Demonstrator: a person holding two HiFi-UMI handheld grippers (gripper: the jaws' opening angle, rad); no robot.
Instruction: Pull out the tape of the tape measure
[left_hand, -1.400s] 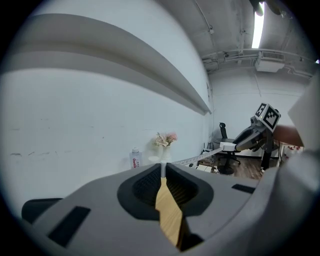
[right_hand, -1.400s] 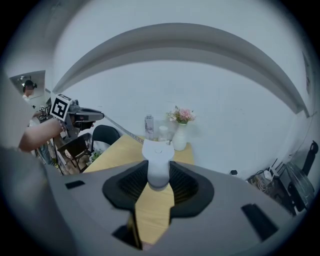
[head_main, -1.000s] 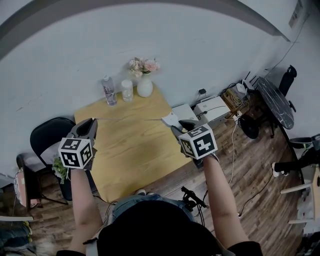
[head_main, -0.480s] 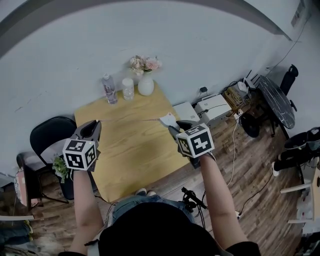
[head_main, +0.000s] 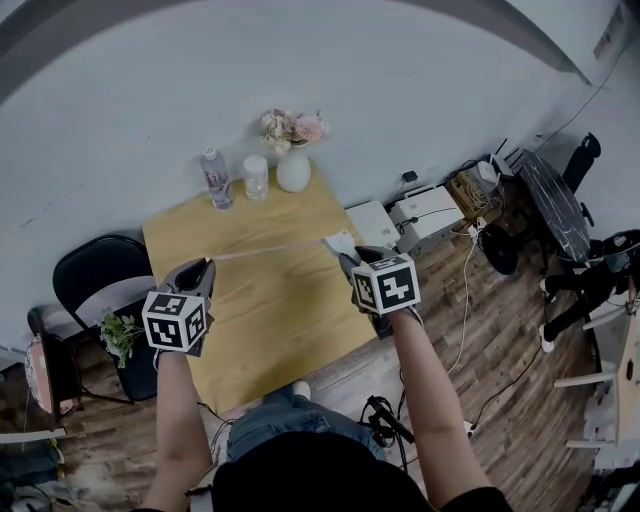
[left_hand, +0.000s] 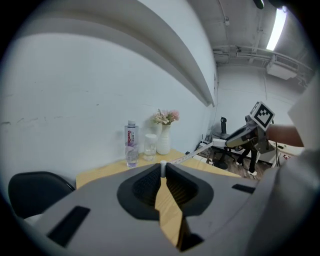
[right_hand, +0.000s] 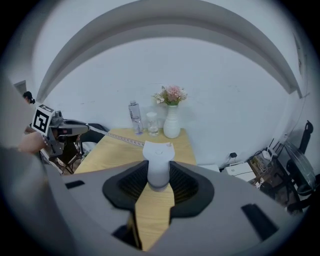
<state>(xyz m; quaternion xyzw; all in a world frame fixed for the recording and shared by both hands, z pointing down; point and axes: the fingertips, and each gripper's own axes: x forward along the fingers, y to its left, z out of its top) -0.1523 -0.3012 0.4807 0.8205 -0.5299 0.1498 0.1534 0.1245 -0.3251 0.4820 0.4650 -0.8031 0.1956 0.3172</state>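
The white tape measure case (head_main: 340, 243) (right_hand: 158, 159) sits between the jaws of my right gripper (head_main: 347, 256) (right_hand: 158, 172), which is shut on it above the right edge of the wooden table (head_main: 260, 310). A thin tape (head_main: 270, 249) (right_hand: 122, 137) (left_hand: 186, 157) runs out of the case to the left, stretched in the air over the table. Its end tab (left_hand: 162, 166) is pinched in my left gripper (head_main: 203, 264) (left_hand: 163, 172), shut on it above the table's left side. Each gripper shows in the other's view: the right gripper (left_hand: 240, 140) and the left gripper (right_hand: 70, 126).
At the table's far edge stand a water bottle (head_main: 215, 180), a clear cup (head_main: 256, 178) and a white vase of flowers (head_main: 292, 168). A black chair (head_main: 95, 275) is left of the table. White boxes (head_main: 420, 212) and cables lie on the floor at the right.
In the head view my left gripper has moved lower and a little rightward, and the right gripper slightly left. The tape stays stretched between them, now sloping and a bit shorter.
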